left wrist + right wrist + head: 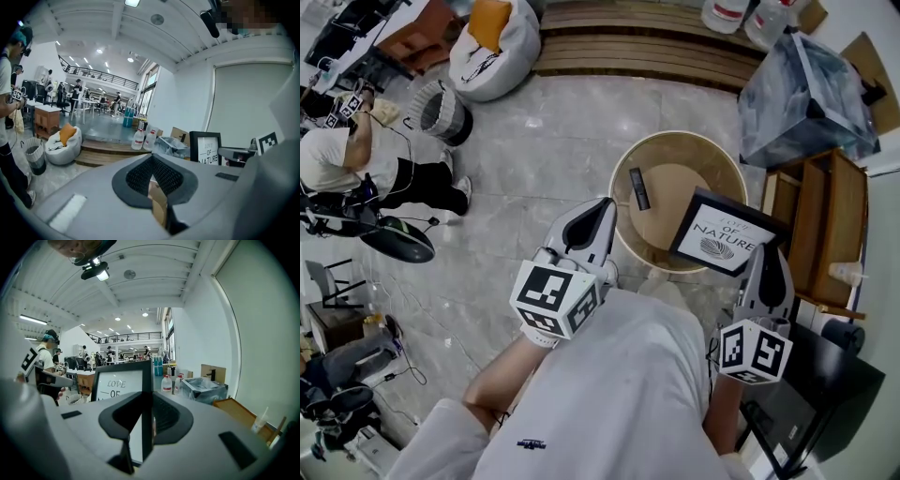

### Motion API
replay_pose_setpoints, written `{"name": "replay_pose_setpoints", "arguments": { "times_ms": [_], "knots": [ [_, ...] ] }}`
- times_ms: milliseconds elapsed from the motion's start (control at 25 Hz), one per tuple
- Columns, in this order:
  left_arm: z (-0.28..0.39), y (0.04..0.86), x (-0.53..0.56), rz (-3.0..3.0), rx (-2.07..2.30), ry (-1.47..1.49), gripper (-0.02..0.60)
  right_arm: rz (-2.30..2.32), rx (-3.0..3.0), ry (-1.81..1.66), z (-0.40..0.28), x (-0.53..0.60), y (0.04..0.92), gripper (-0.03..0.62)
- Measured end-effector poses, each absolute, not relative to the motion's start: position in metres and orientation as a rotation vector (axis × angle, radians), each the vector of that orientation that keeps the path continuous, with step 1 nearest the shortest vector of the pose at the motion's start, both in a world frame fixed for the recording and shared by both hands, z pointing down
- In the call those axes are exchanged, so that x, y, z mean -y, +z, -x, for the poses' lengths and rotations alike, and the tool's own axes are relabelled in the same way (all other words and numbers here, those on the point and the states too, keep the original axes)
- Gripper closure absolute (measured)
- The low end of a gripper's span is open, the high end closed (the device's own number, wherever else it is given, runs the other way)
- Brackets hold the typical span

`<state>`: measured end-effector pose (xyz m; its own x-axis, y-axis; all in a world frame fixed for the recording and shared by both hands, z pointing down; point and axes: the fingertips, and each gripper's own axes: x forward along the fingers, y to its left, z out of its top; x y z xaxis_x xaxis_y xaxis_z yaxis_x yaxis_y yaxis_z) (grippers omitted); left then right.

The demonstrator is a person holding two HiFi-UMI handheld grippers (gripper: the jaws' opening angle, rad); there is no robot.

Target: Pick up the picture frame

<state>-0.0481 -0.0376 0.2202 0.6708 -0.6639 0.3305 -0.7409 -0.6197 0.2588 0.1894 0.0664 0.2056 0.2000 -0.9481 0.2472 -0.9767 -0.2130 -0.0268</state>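
Note:
The picture frame (724, 242) is black with a white print reading "LOVE OF NATURE". It is lifted, tilted, over the right rim of a round tan table (675, 141). My right gripper (766, 251) is shut on the frame's right edge. In the right gripper view the frame (119, 385) stands upright with its edge pinched between the pads of the gripper (146, 401). My left gripper (605, 208) hovers at the table's left rim, shut and empty. The left gripper view shows its jaws (152, 161) closed and the frame (205, 147) off to the right.
A black remote-like bar (639, 187) lies on the table. A wooden shelf unit (830, 225) and a plastic-covered bin (806, 94) stand to the right. Wooden steps (647, 47), a bean bag (492, 37), a waste basket (441, 111) and a person (356, 164) are farther off.

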Motion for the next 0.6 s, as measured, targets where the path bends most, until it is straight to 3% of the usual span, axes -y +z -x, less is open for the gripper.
{"name": "replay_pose_setpoints", "arguments": {
  "times_ms": [600],
  "knots": [
    [0.056, 0.228, 0.031, -2.524, 1.111, 0.306, 0.589, -2.325, 1.856, 0.36, -0.186, -0.077, 0.221, 0.533]
  ]
}}
